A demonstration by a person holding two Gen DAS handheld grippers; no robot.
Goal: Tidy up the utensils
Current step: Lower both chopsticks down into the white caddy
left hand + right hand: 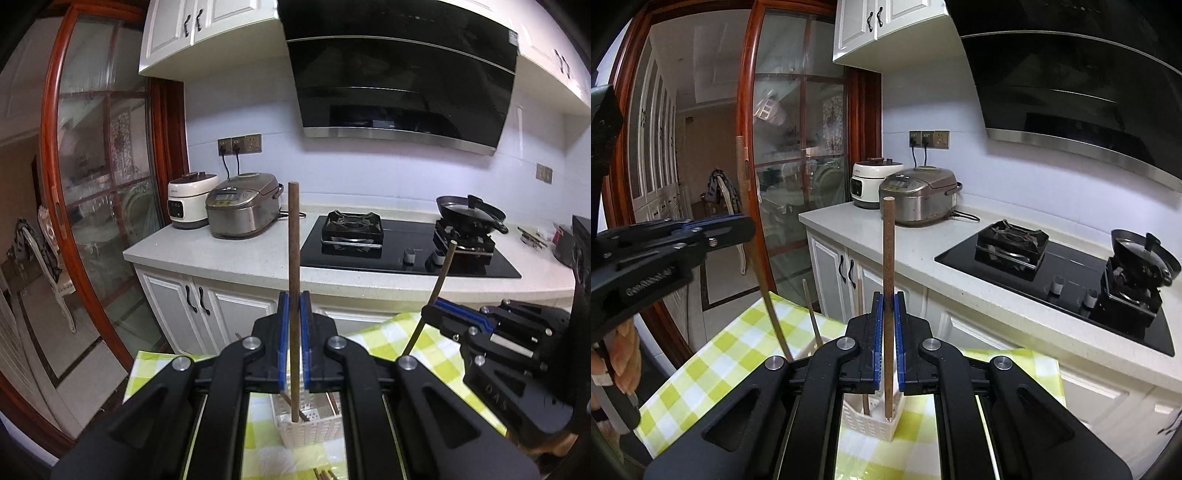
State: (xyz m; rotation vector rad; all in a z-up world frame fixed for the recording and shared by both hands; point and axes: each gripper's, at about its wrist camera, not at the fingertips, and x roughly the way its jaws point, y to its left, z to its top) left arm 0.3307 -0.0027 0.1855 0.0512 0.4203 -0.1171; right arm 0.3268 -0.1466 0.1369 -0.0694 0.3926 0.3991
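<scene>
My left gripper [294, 299] is shut on a dark brown chopstick [294, 258] held upright, its lower end over the white perforated utensil basket [314, 424]. My right gripper [888, 299] is shut on another brown chopstick [888, 251], also upright, its lower tip inside the white basket [875, 421]. The right gripper also shows in the left wrist view [439, 310], at the right. The left gripper shows in the right wrist view [738, 225], at the left. Other chopsticks [812, 314] stand in the basket.
The basket stands on a table with a green-and-white checked cloth [713, 354]. Beyond it is a white counter [240, 254] with two rice cookers [243, 206], a black gas hob [406, 243] and a pan [469, 212]. A glass sliding door [92, 184] is at left.
</scene>
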